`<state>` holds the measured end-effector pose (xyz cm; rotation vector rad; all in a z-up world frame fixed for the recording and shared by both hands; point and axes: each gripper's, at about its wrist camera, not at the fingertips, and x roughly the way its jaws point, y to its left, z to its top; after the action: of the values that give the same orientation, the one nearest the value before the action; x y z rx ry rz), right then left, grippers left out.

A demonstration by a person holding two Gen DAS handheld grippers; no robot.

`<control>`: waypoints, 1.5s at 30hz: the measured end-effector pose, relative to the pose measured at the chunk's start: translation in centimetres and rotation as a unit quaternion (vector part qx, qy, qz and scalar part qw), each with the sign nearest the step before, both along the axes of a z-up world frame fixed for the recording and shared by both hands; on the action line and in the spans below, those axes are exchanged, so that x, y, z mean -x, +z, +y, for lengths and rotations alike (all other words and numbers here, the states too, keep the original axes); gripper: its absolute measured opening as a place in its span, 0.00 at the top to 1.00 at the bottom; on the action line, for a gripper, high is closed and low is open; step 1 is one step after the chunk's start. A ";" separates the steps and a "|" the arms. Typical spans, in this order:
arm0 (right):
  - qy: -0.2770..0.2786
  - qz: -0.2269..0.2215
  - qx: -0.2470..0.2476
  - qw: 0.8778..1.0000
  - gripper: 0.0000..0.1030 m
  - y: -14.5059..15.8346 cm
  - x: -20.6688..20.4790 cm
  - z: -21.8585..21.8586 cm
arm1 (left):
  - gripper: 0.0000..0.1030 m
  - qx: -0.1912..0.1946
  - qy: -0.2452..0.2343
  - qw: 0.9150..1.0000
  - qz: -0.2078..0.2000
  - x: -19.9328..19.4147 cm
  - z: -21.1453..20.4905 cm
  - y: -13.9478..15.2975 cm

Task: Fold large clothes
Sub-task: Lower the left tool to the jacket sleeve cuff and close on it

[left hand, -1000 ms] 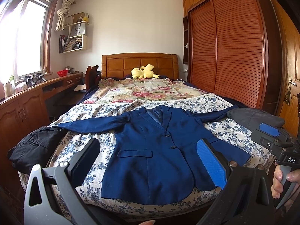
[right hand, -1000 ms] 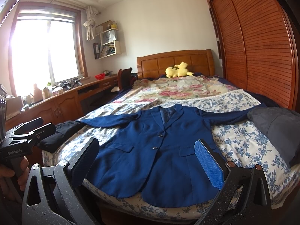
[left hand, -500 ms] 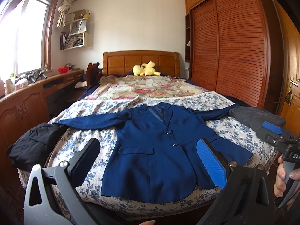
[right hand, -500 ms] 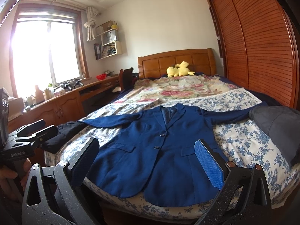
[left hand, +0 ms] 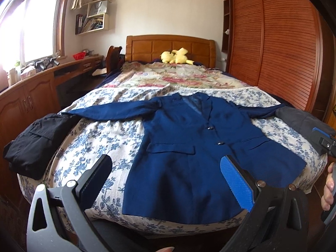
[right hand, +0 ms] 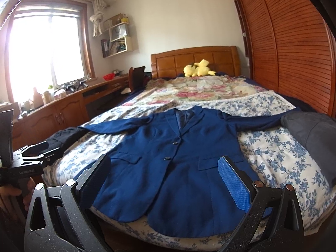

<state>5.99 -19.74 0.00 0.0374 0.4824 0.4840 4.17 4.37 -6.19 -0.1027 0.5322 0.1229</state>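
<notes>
A navy blue blazer (left hand: 189,147) (right hand: 172,159) lies face up and flat on the bed, both sleeves spread out sideways, its hem at the near edge. My left gripper (left hand: 166,176) hovers open above the hem, nothing between its fingers. My right gripper (right hand: 163,176) hovers open over the lower front of the blazer, likewise holding nothing. The right gripper also shows at the right edge of the left wrist view, held by a hand (left hand: 328,189). The left gripper's body (right hand: 25,163) shows at the left of the right wrist view.
The bed (left hand: 100,134) has a blue floral cover. A folded black garment (left hand: 33,140) lies at its left edge, a dark grey one (right hand: 313,132) at its right. A yellow plush toy (left hand: 176,55) sits by the headboard. A wardrobe (left hand: 273,42) flanks the right, a desk (left hand: 31,92) the left.
Both grippers have moved a little closer to the bed and tipped downward, so the blazer fills more of each view. Neither gripper has closed or touched anything.
</notes>
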 end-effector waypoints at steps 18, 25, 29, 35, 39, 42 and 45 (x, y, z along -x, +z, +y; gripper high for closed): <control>0.116 0.049 0.051 0.991 0.10 -7.4 -12.7 10.2 | 0.00 0.016 0.048 0.996 0.071 -5.5 7.0 -7.5; 0.152 0.064 0.057 0.985 0.10 -9.0 -18.6 14.6 | 0.00 0.023 0.064 0.994 0.089 -8.1 10.1 -8.1; 0.166 0.079 0.065 0.981 0.10 -11.5 -20.3 16.2 | 0.00 0.043 0.069 0.992 0.098 -9.7 12.3 -8.5; 0.166 0.109 0.057 0.978 0.10 -13.7 -21.0 16.3 | 0.00 0.071 0.104 0.985 0.116 -13.6 16.7 -9.7; 0.174 0.114 0.043 0.977 0.10 -13.8 -21.2 15.8 | 0.00 0.074 0.117 0.983 0.122 -16.3 19.3 -9.8; 0.174 0.118 0.040 0.977 0.10 -13.9 -21.4 15.8 | 0.00 0.072 0.125 0.981 0.133 -18.6 21.3 -9.9; 0.172 0.117 0.044 0.977 0.10 -14.0 -21.5 16.0 | 0.00 0.087 0.128 0.977 0.148 -21.1 23.4 -10.1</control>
<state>27.46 -3.71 -13.99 -0.0774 0.7474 0.8032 25.31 27.82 -16.34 -0.3287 0.8262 0.3464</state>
